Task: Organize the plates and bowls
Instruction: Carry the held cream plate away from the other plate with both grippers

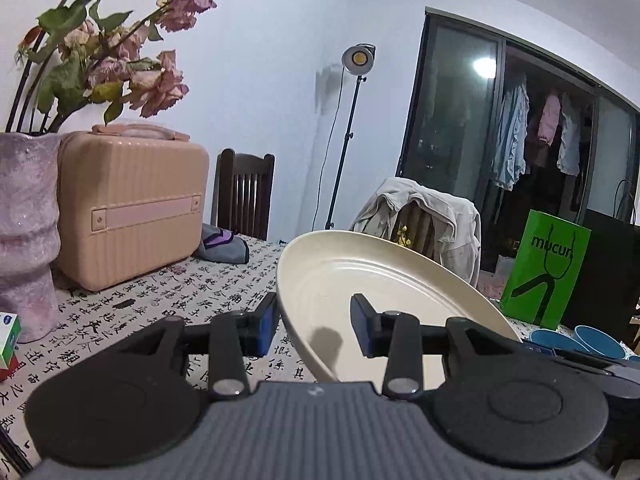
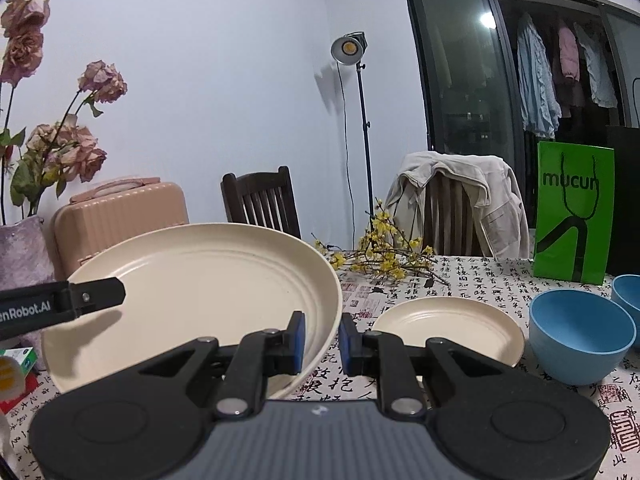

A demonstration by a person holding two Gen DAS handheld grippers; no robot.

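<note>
A large cream plate [image 2: 192, 280] is held tilted above the table. My right gripper [image 2: 322, 342] is shut on its right rim. My left gripper [image 1: 314, 326] stands open astride the plate's left rim [image 1: 360, 276], one finger [image 2: 96, 294] showing over the plate in the right wrist view. A smaller cream plate [image 2: 448, 326] lies on the tablecloth to the right. A blue bowl [image 2: 580, 340] stands right of it, with a second blue bowl [image 2: 628, 292] behind. The blue bowls also show in the left wrist view [image 1: 598, 340].
A pink suitcase [image 1: 128, 208] and a purple vase [image 1: 24, 232] of dried roses stand at the left. A green paper bag [image 2: 572, 212] stands at the back right. Yellow flower sprigs [image 2: 384, 258] lie mid-table. Two chairs [image 2: 260, 200] stand behind the table.
</note>
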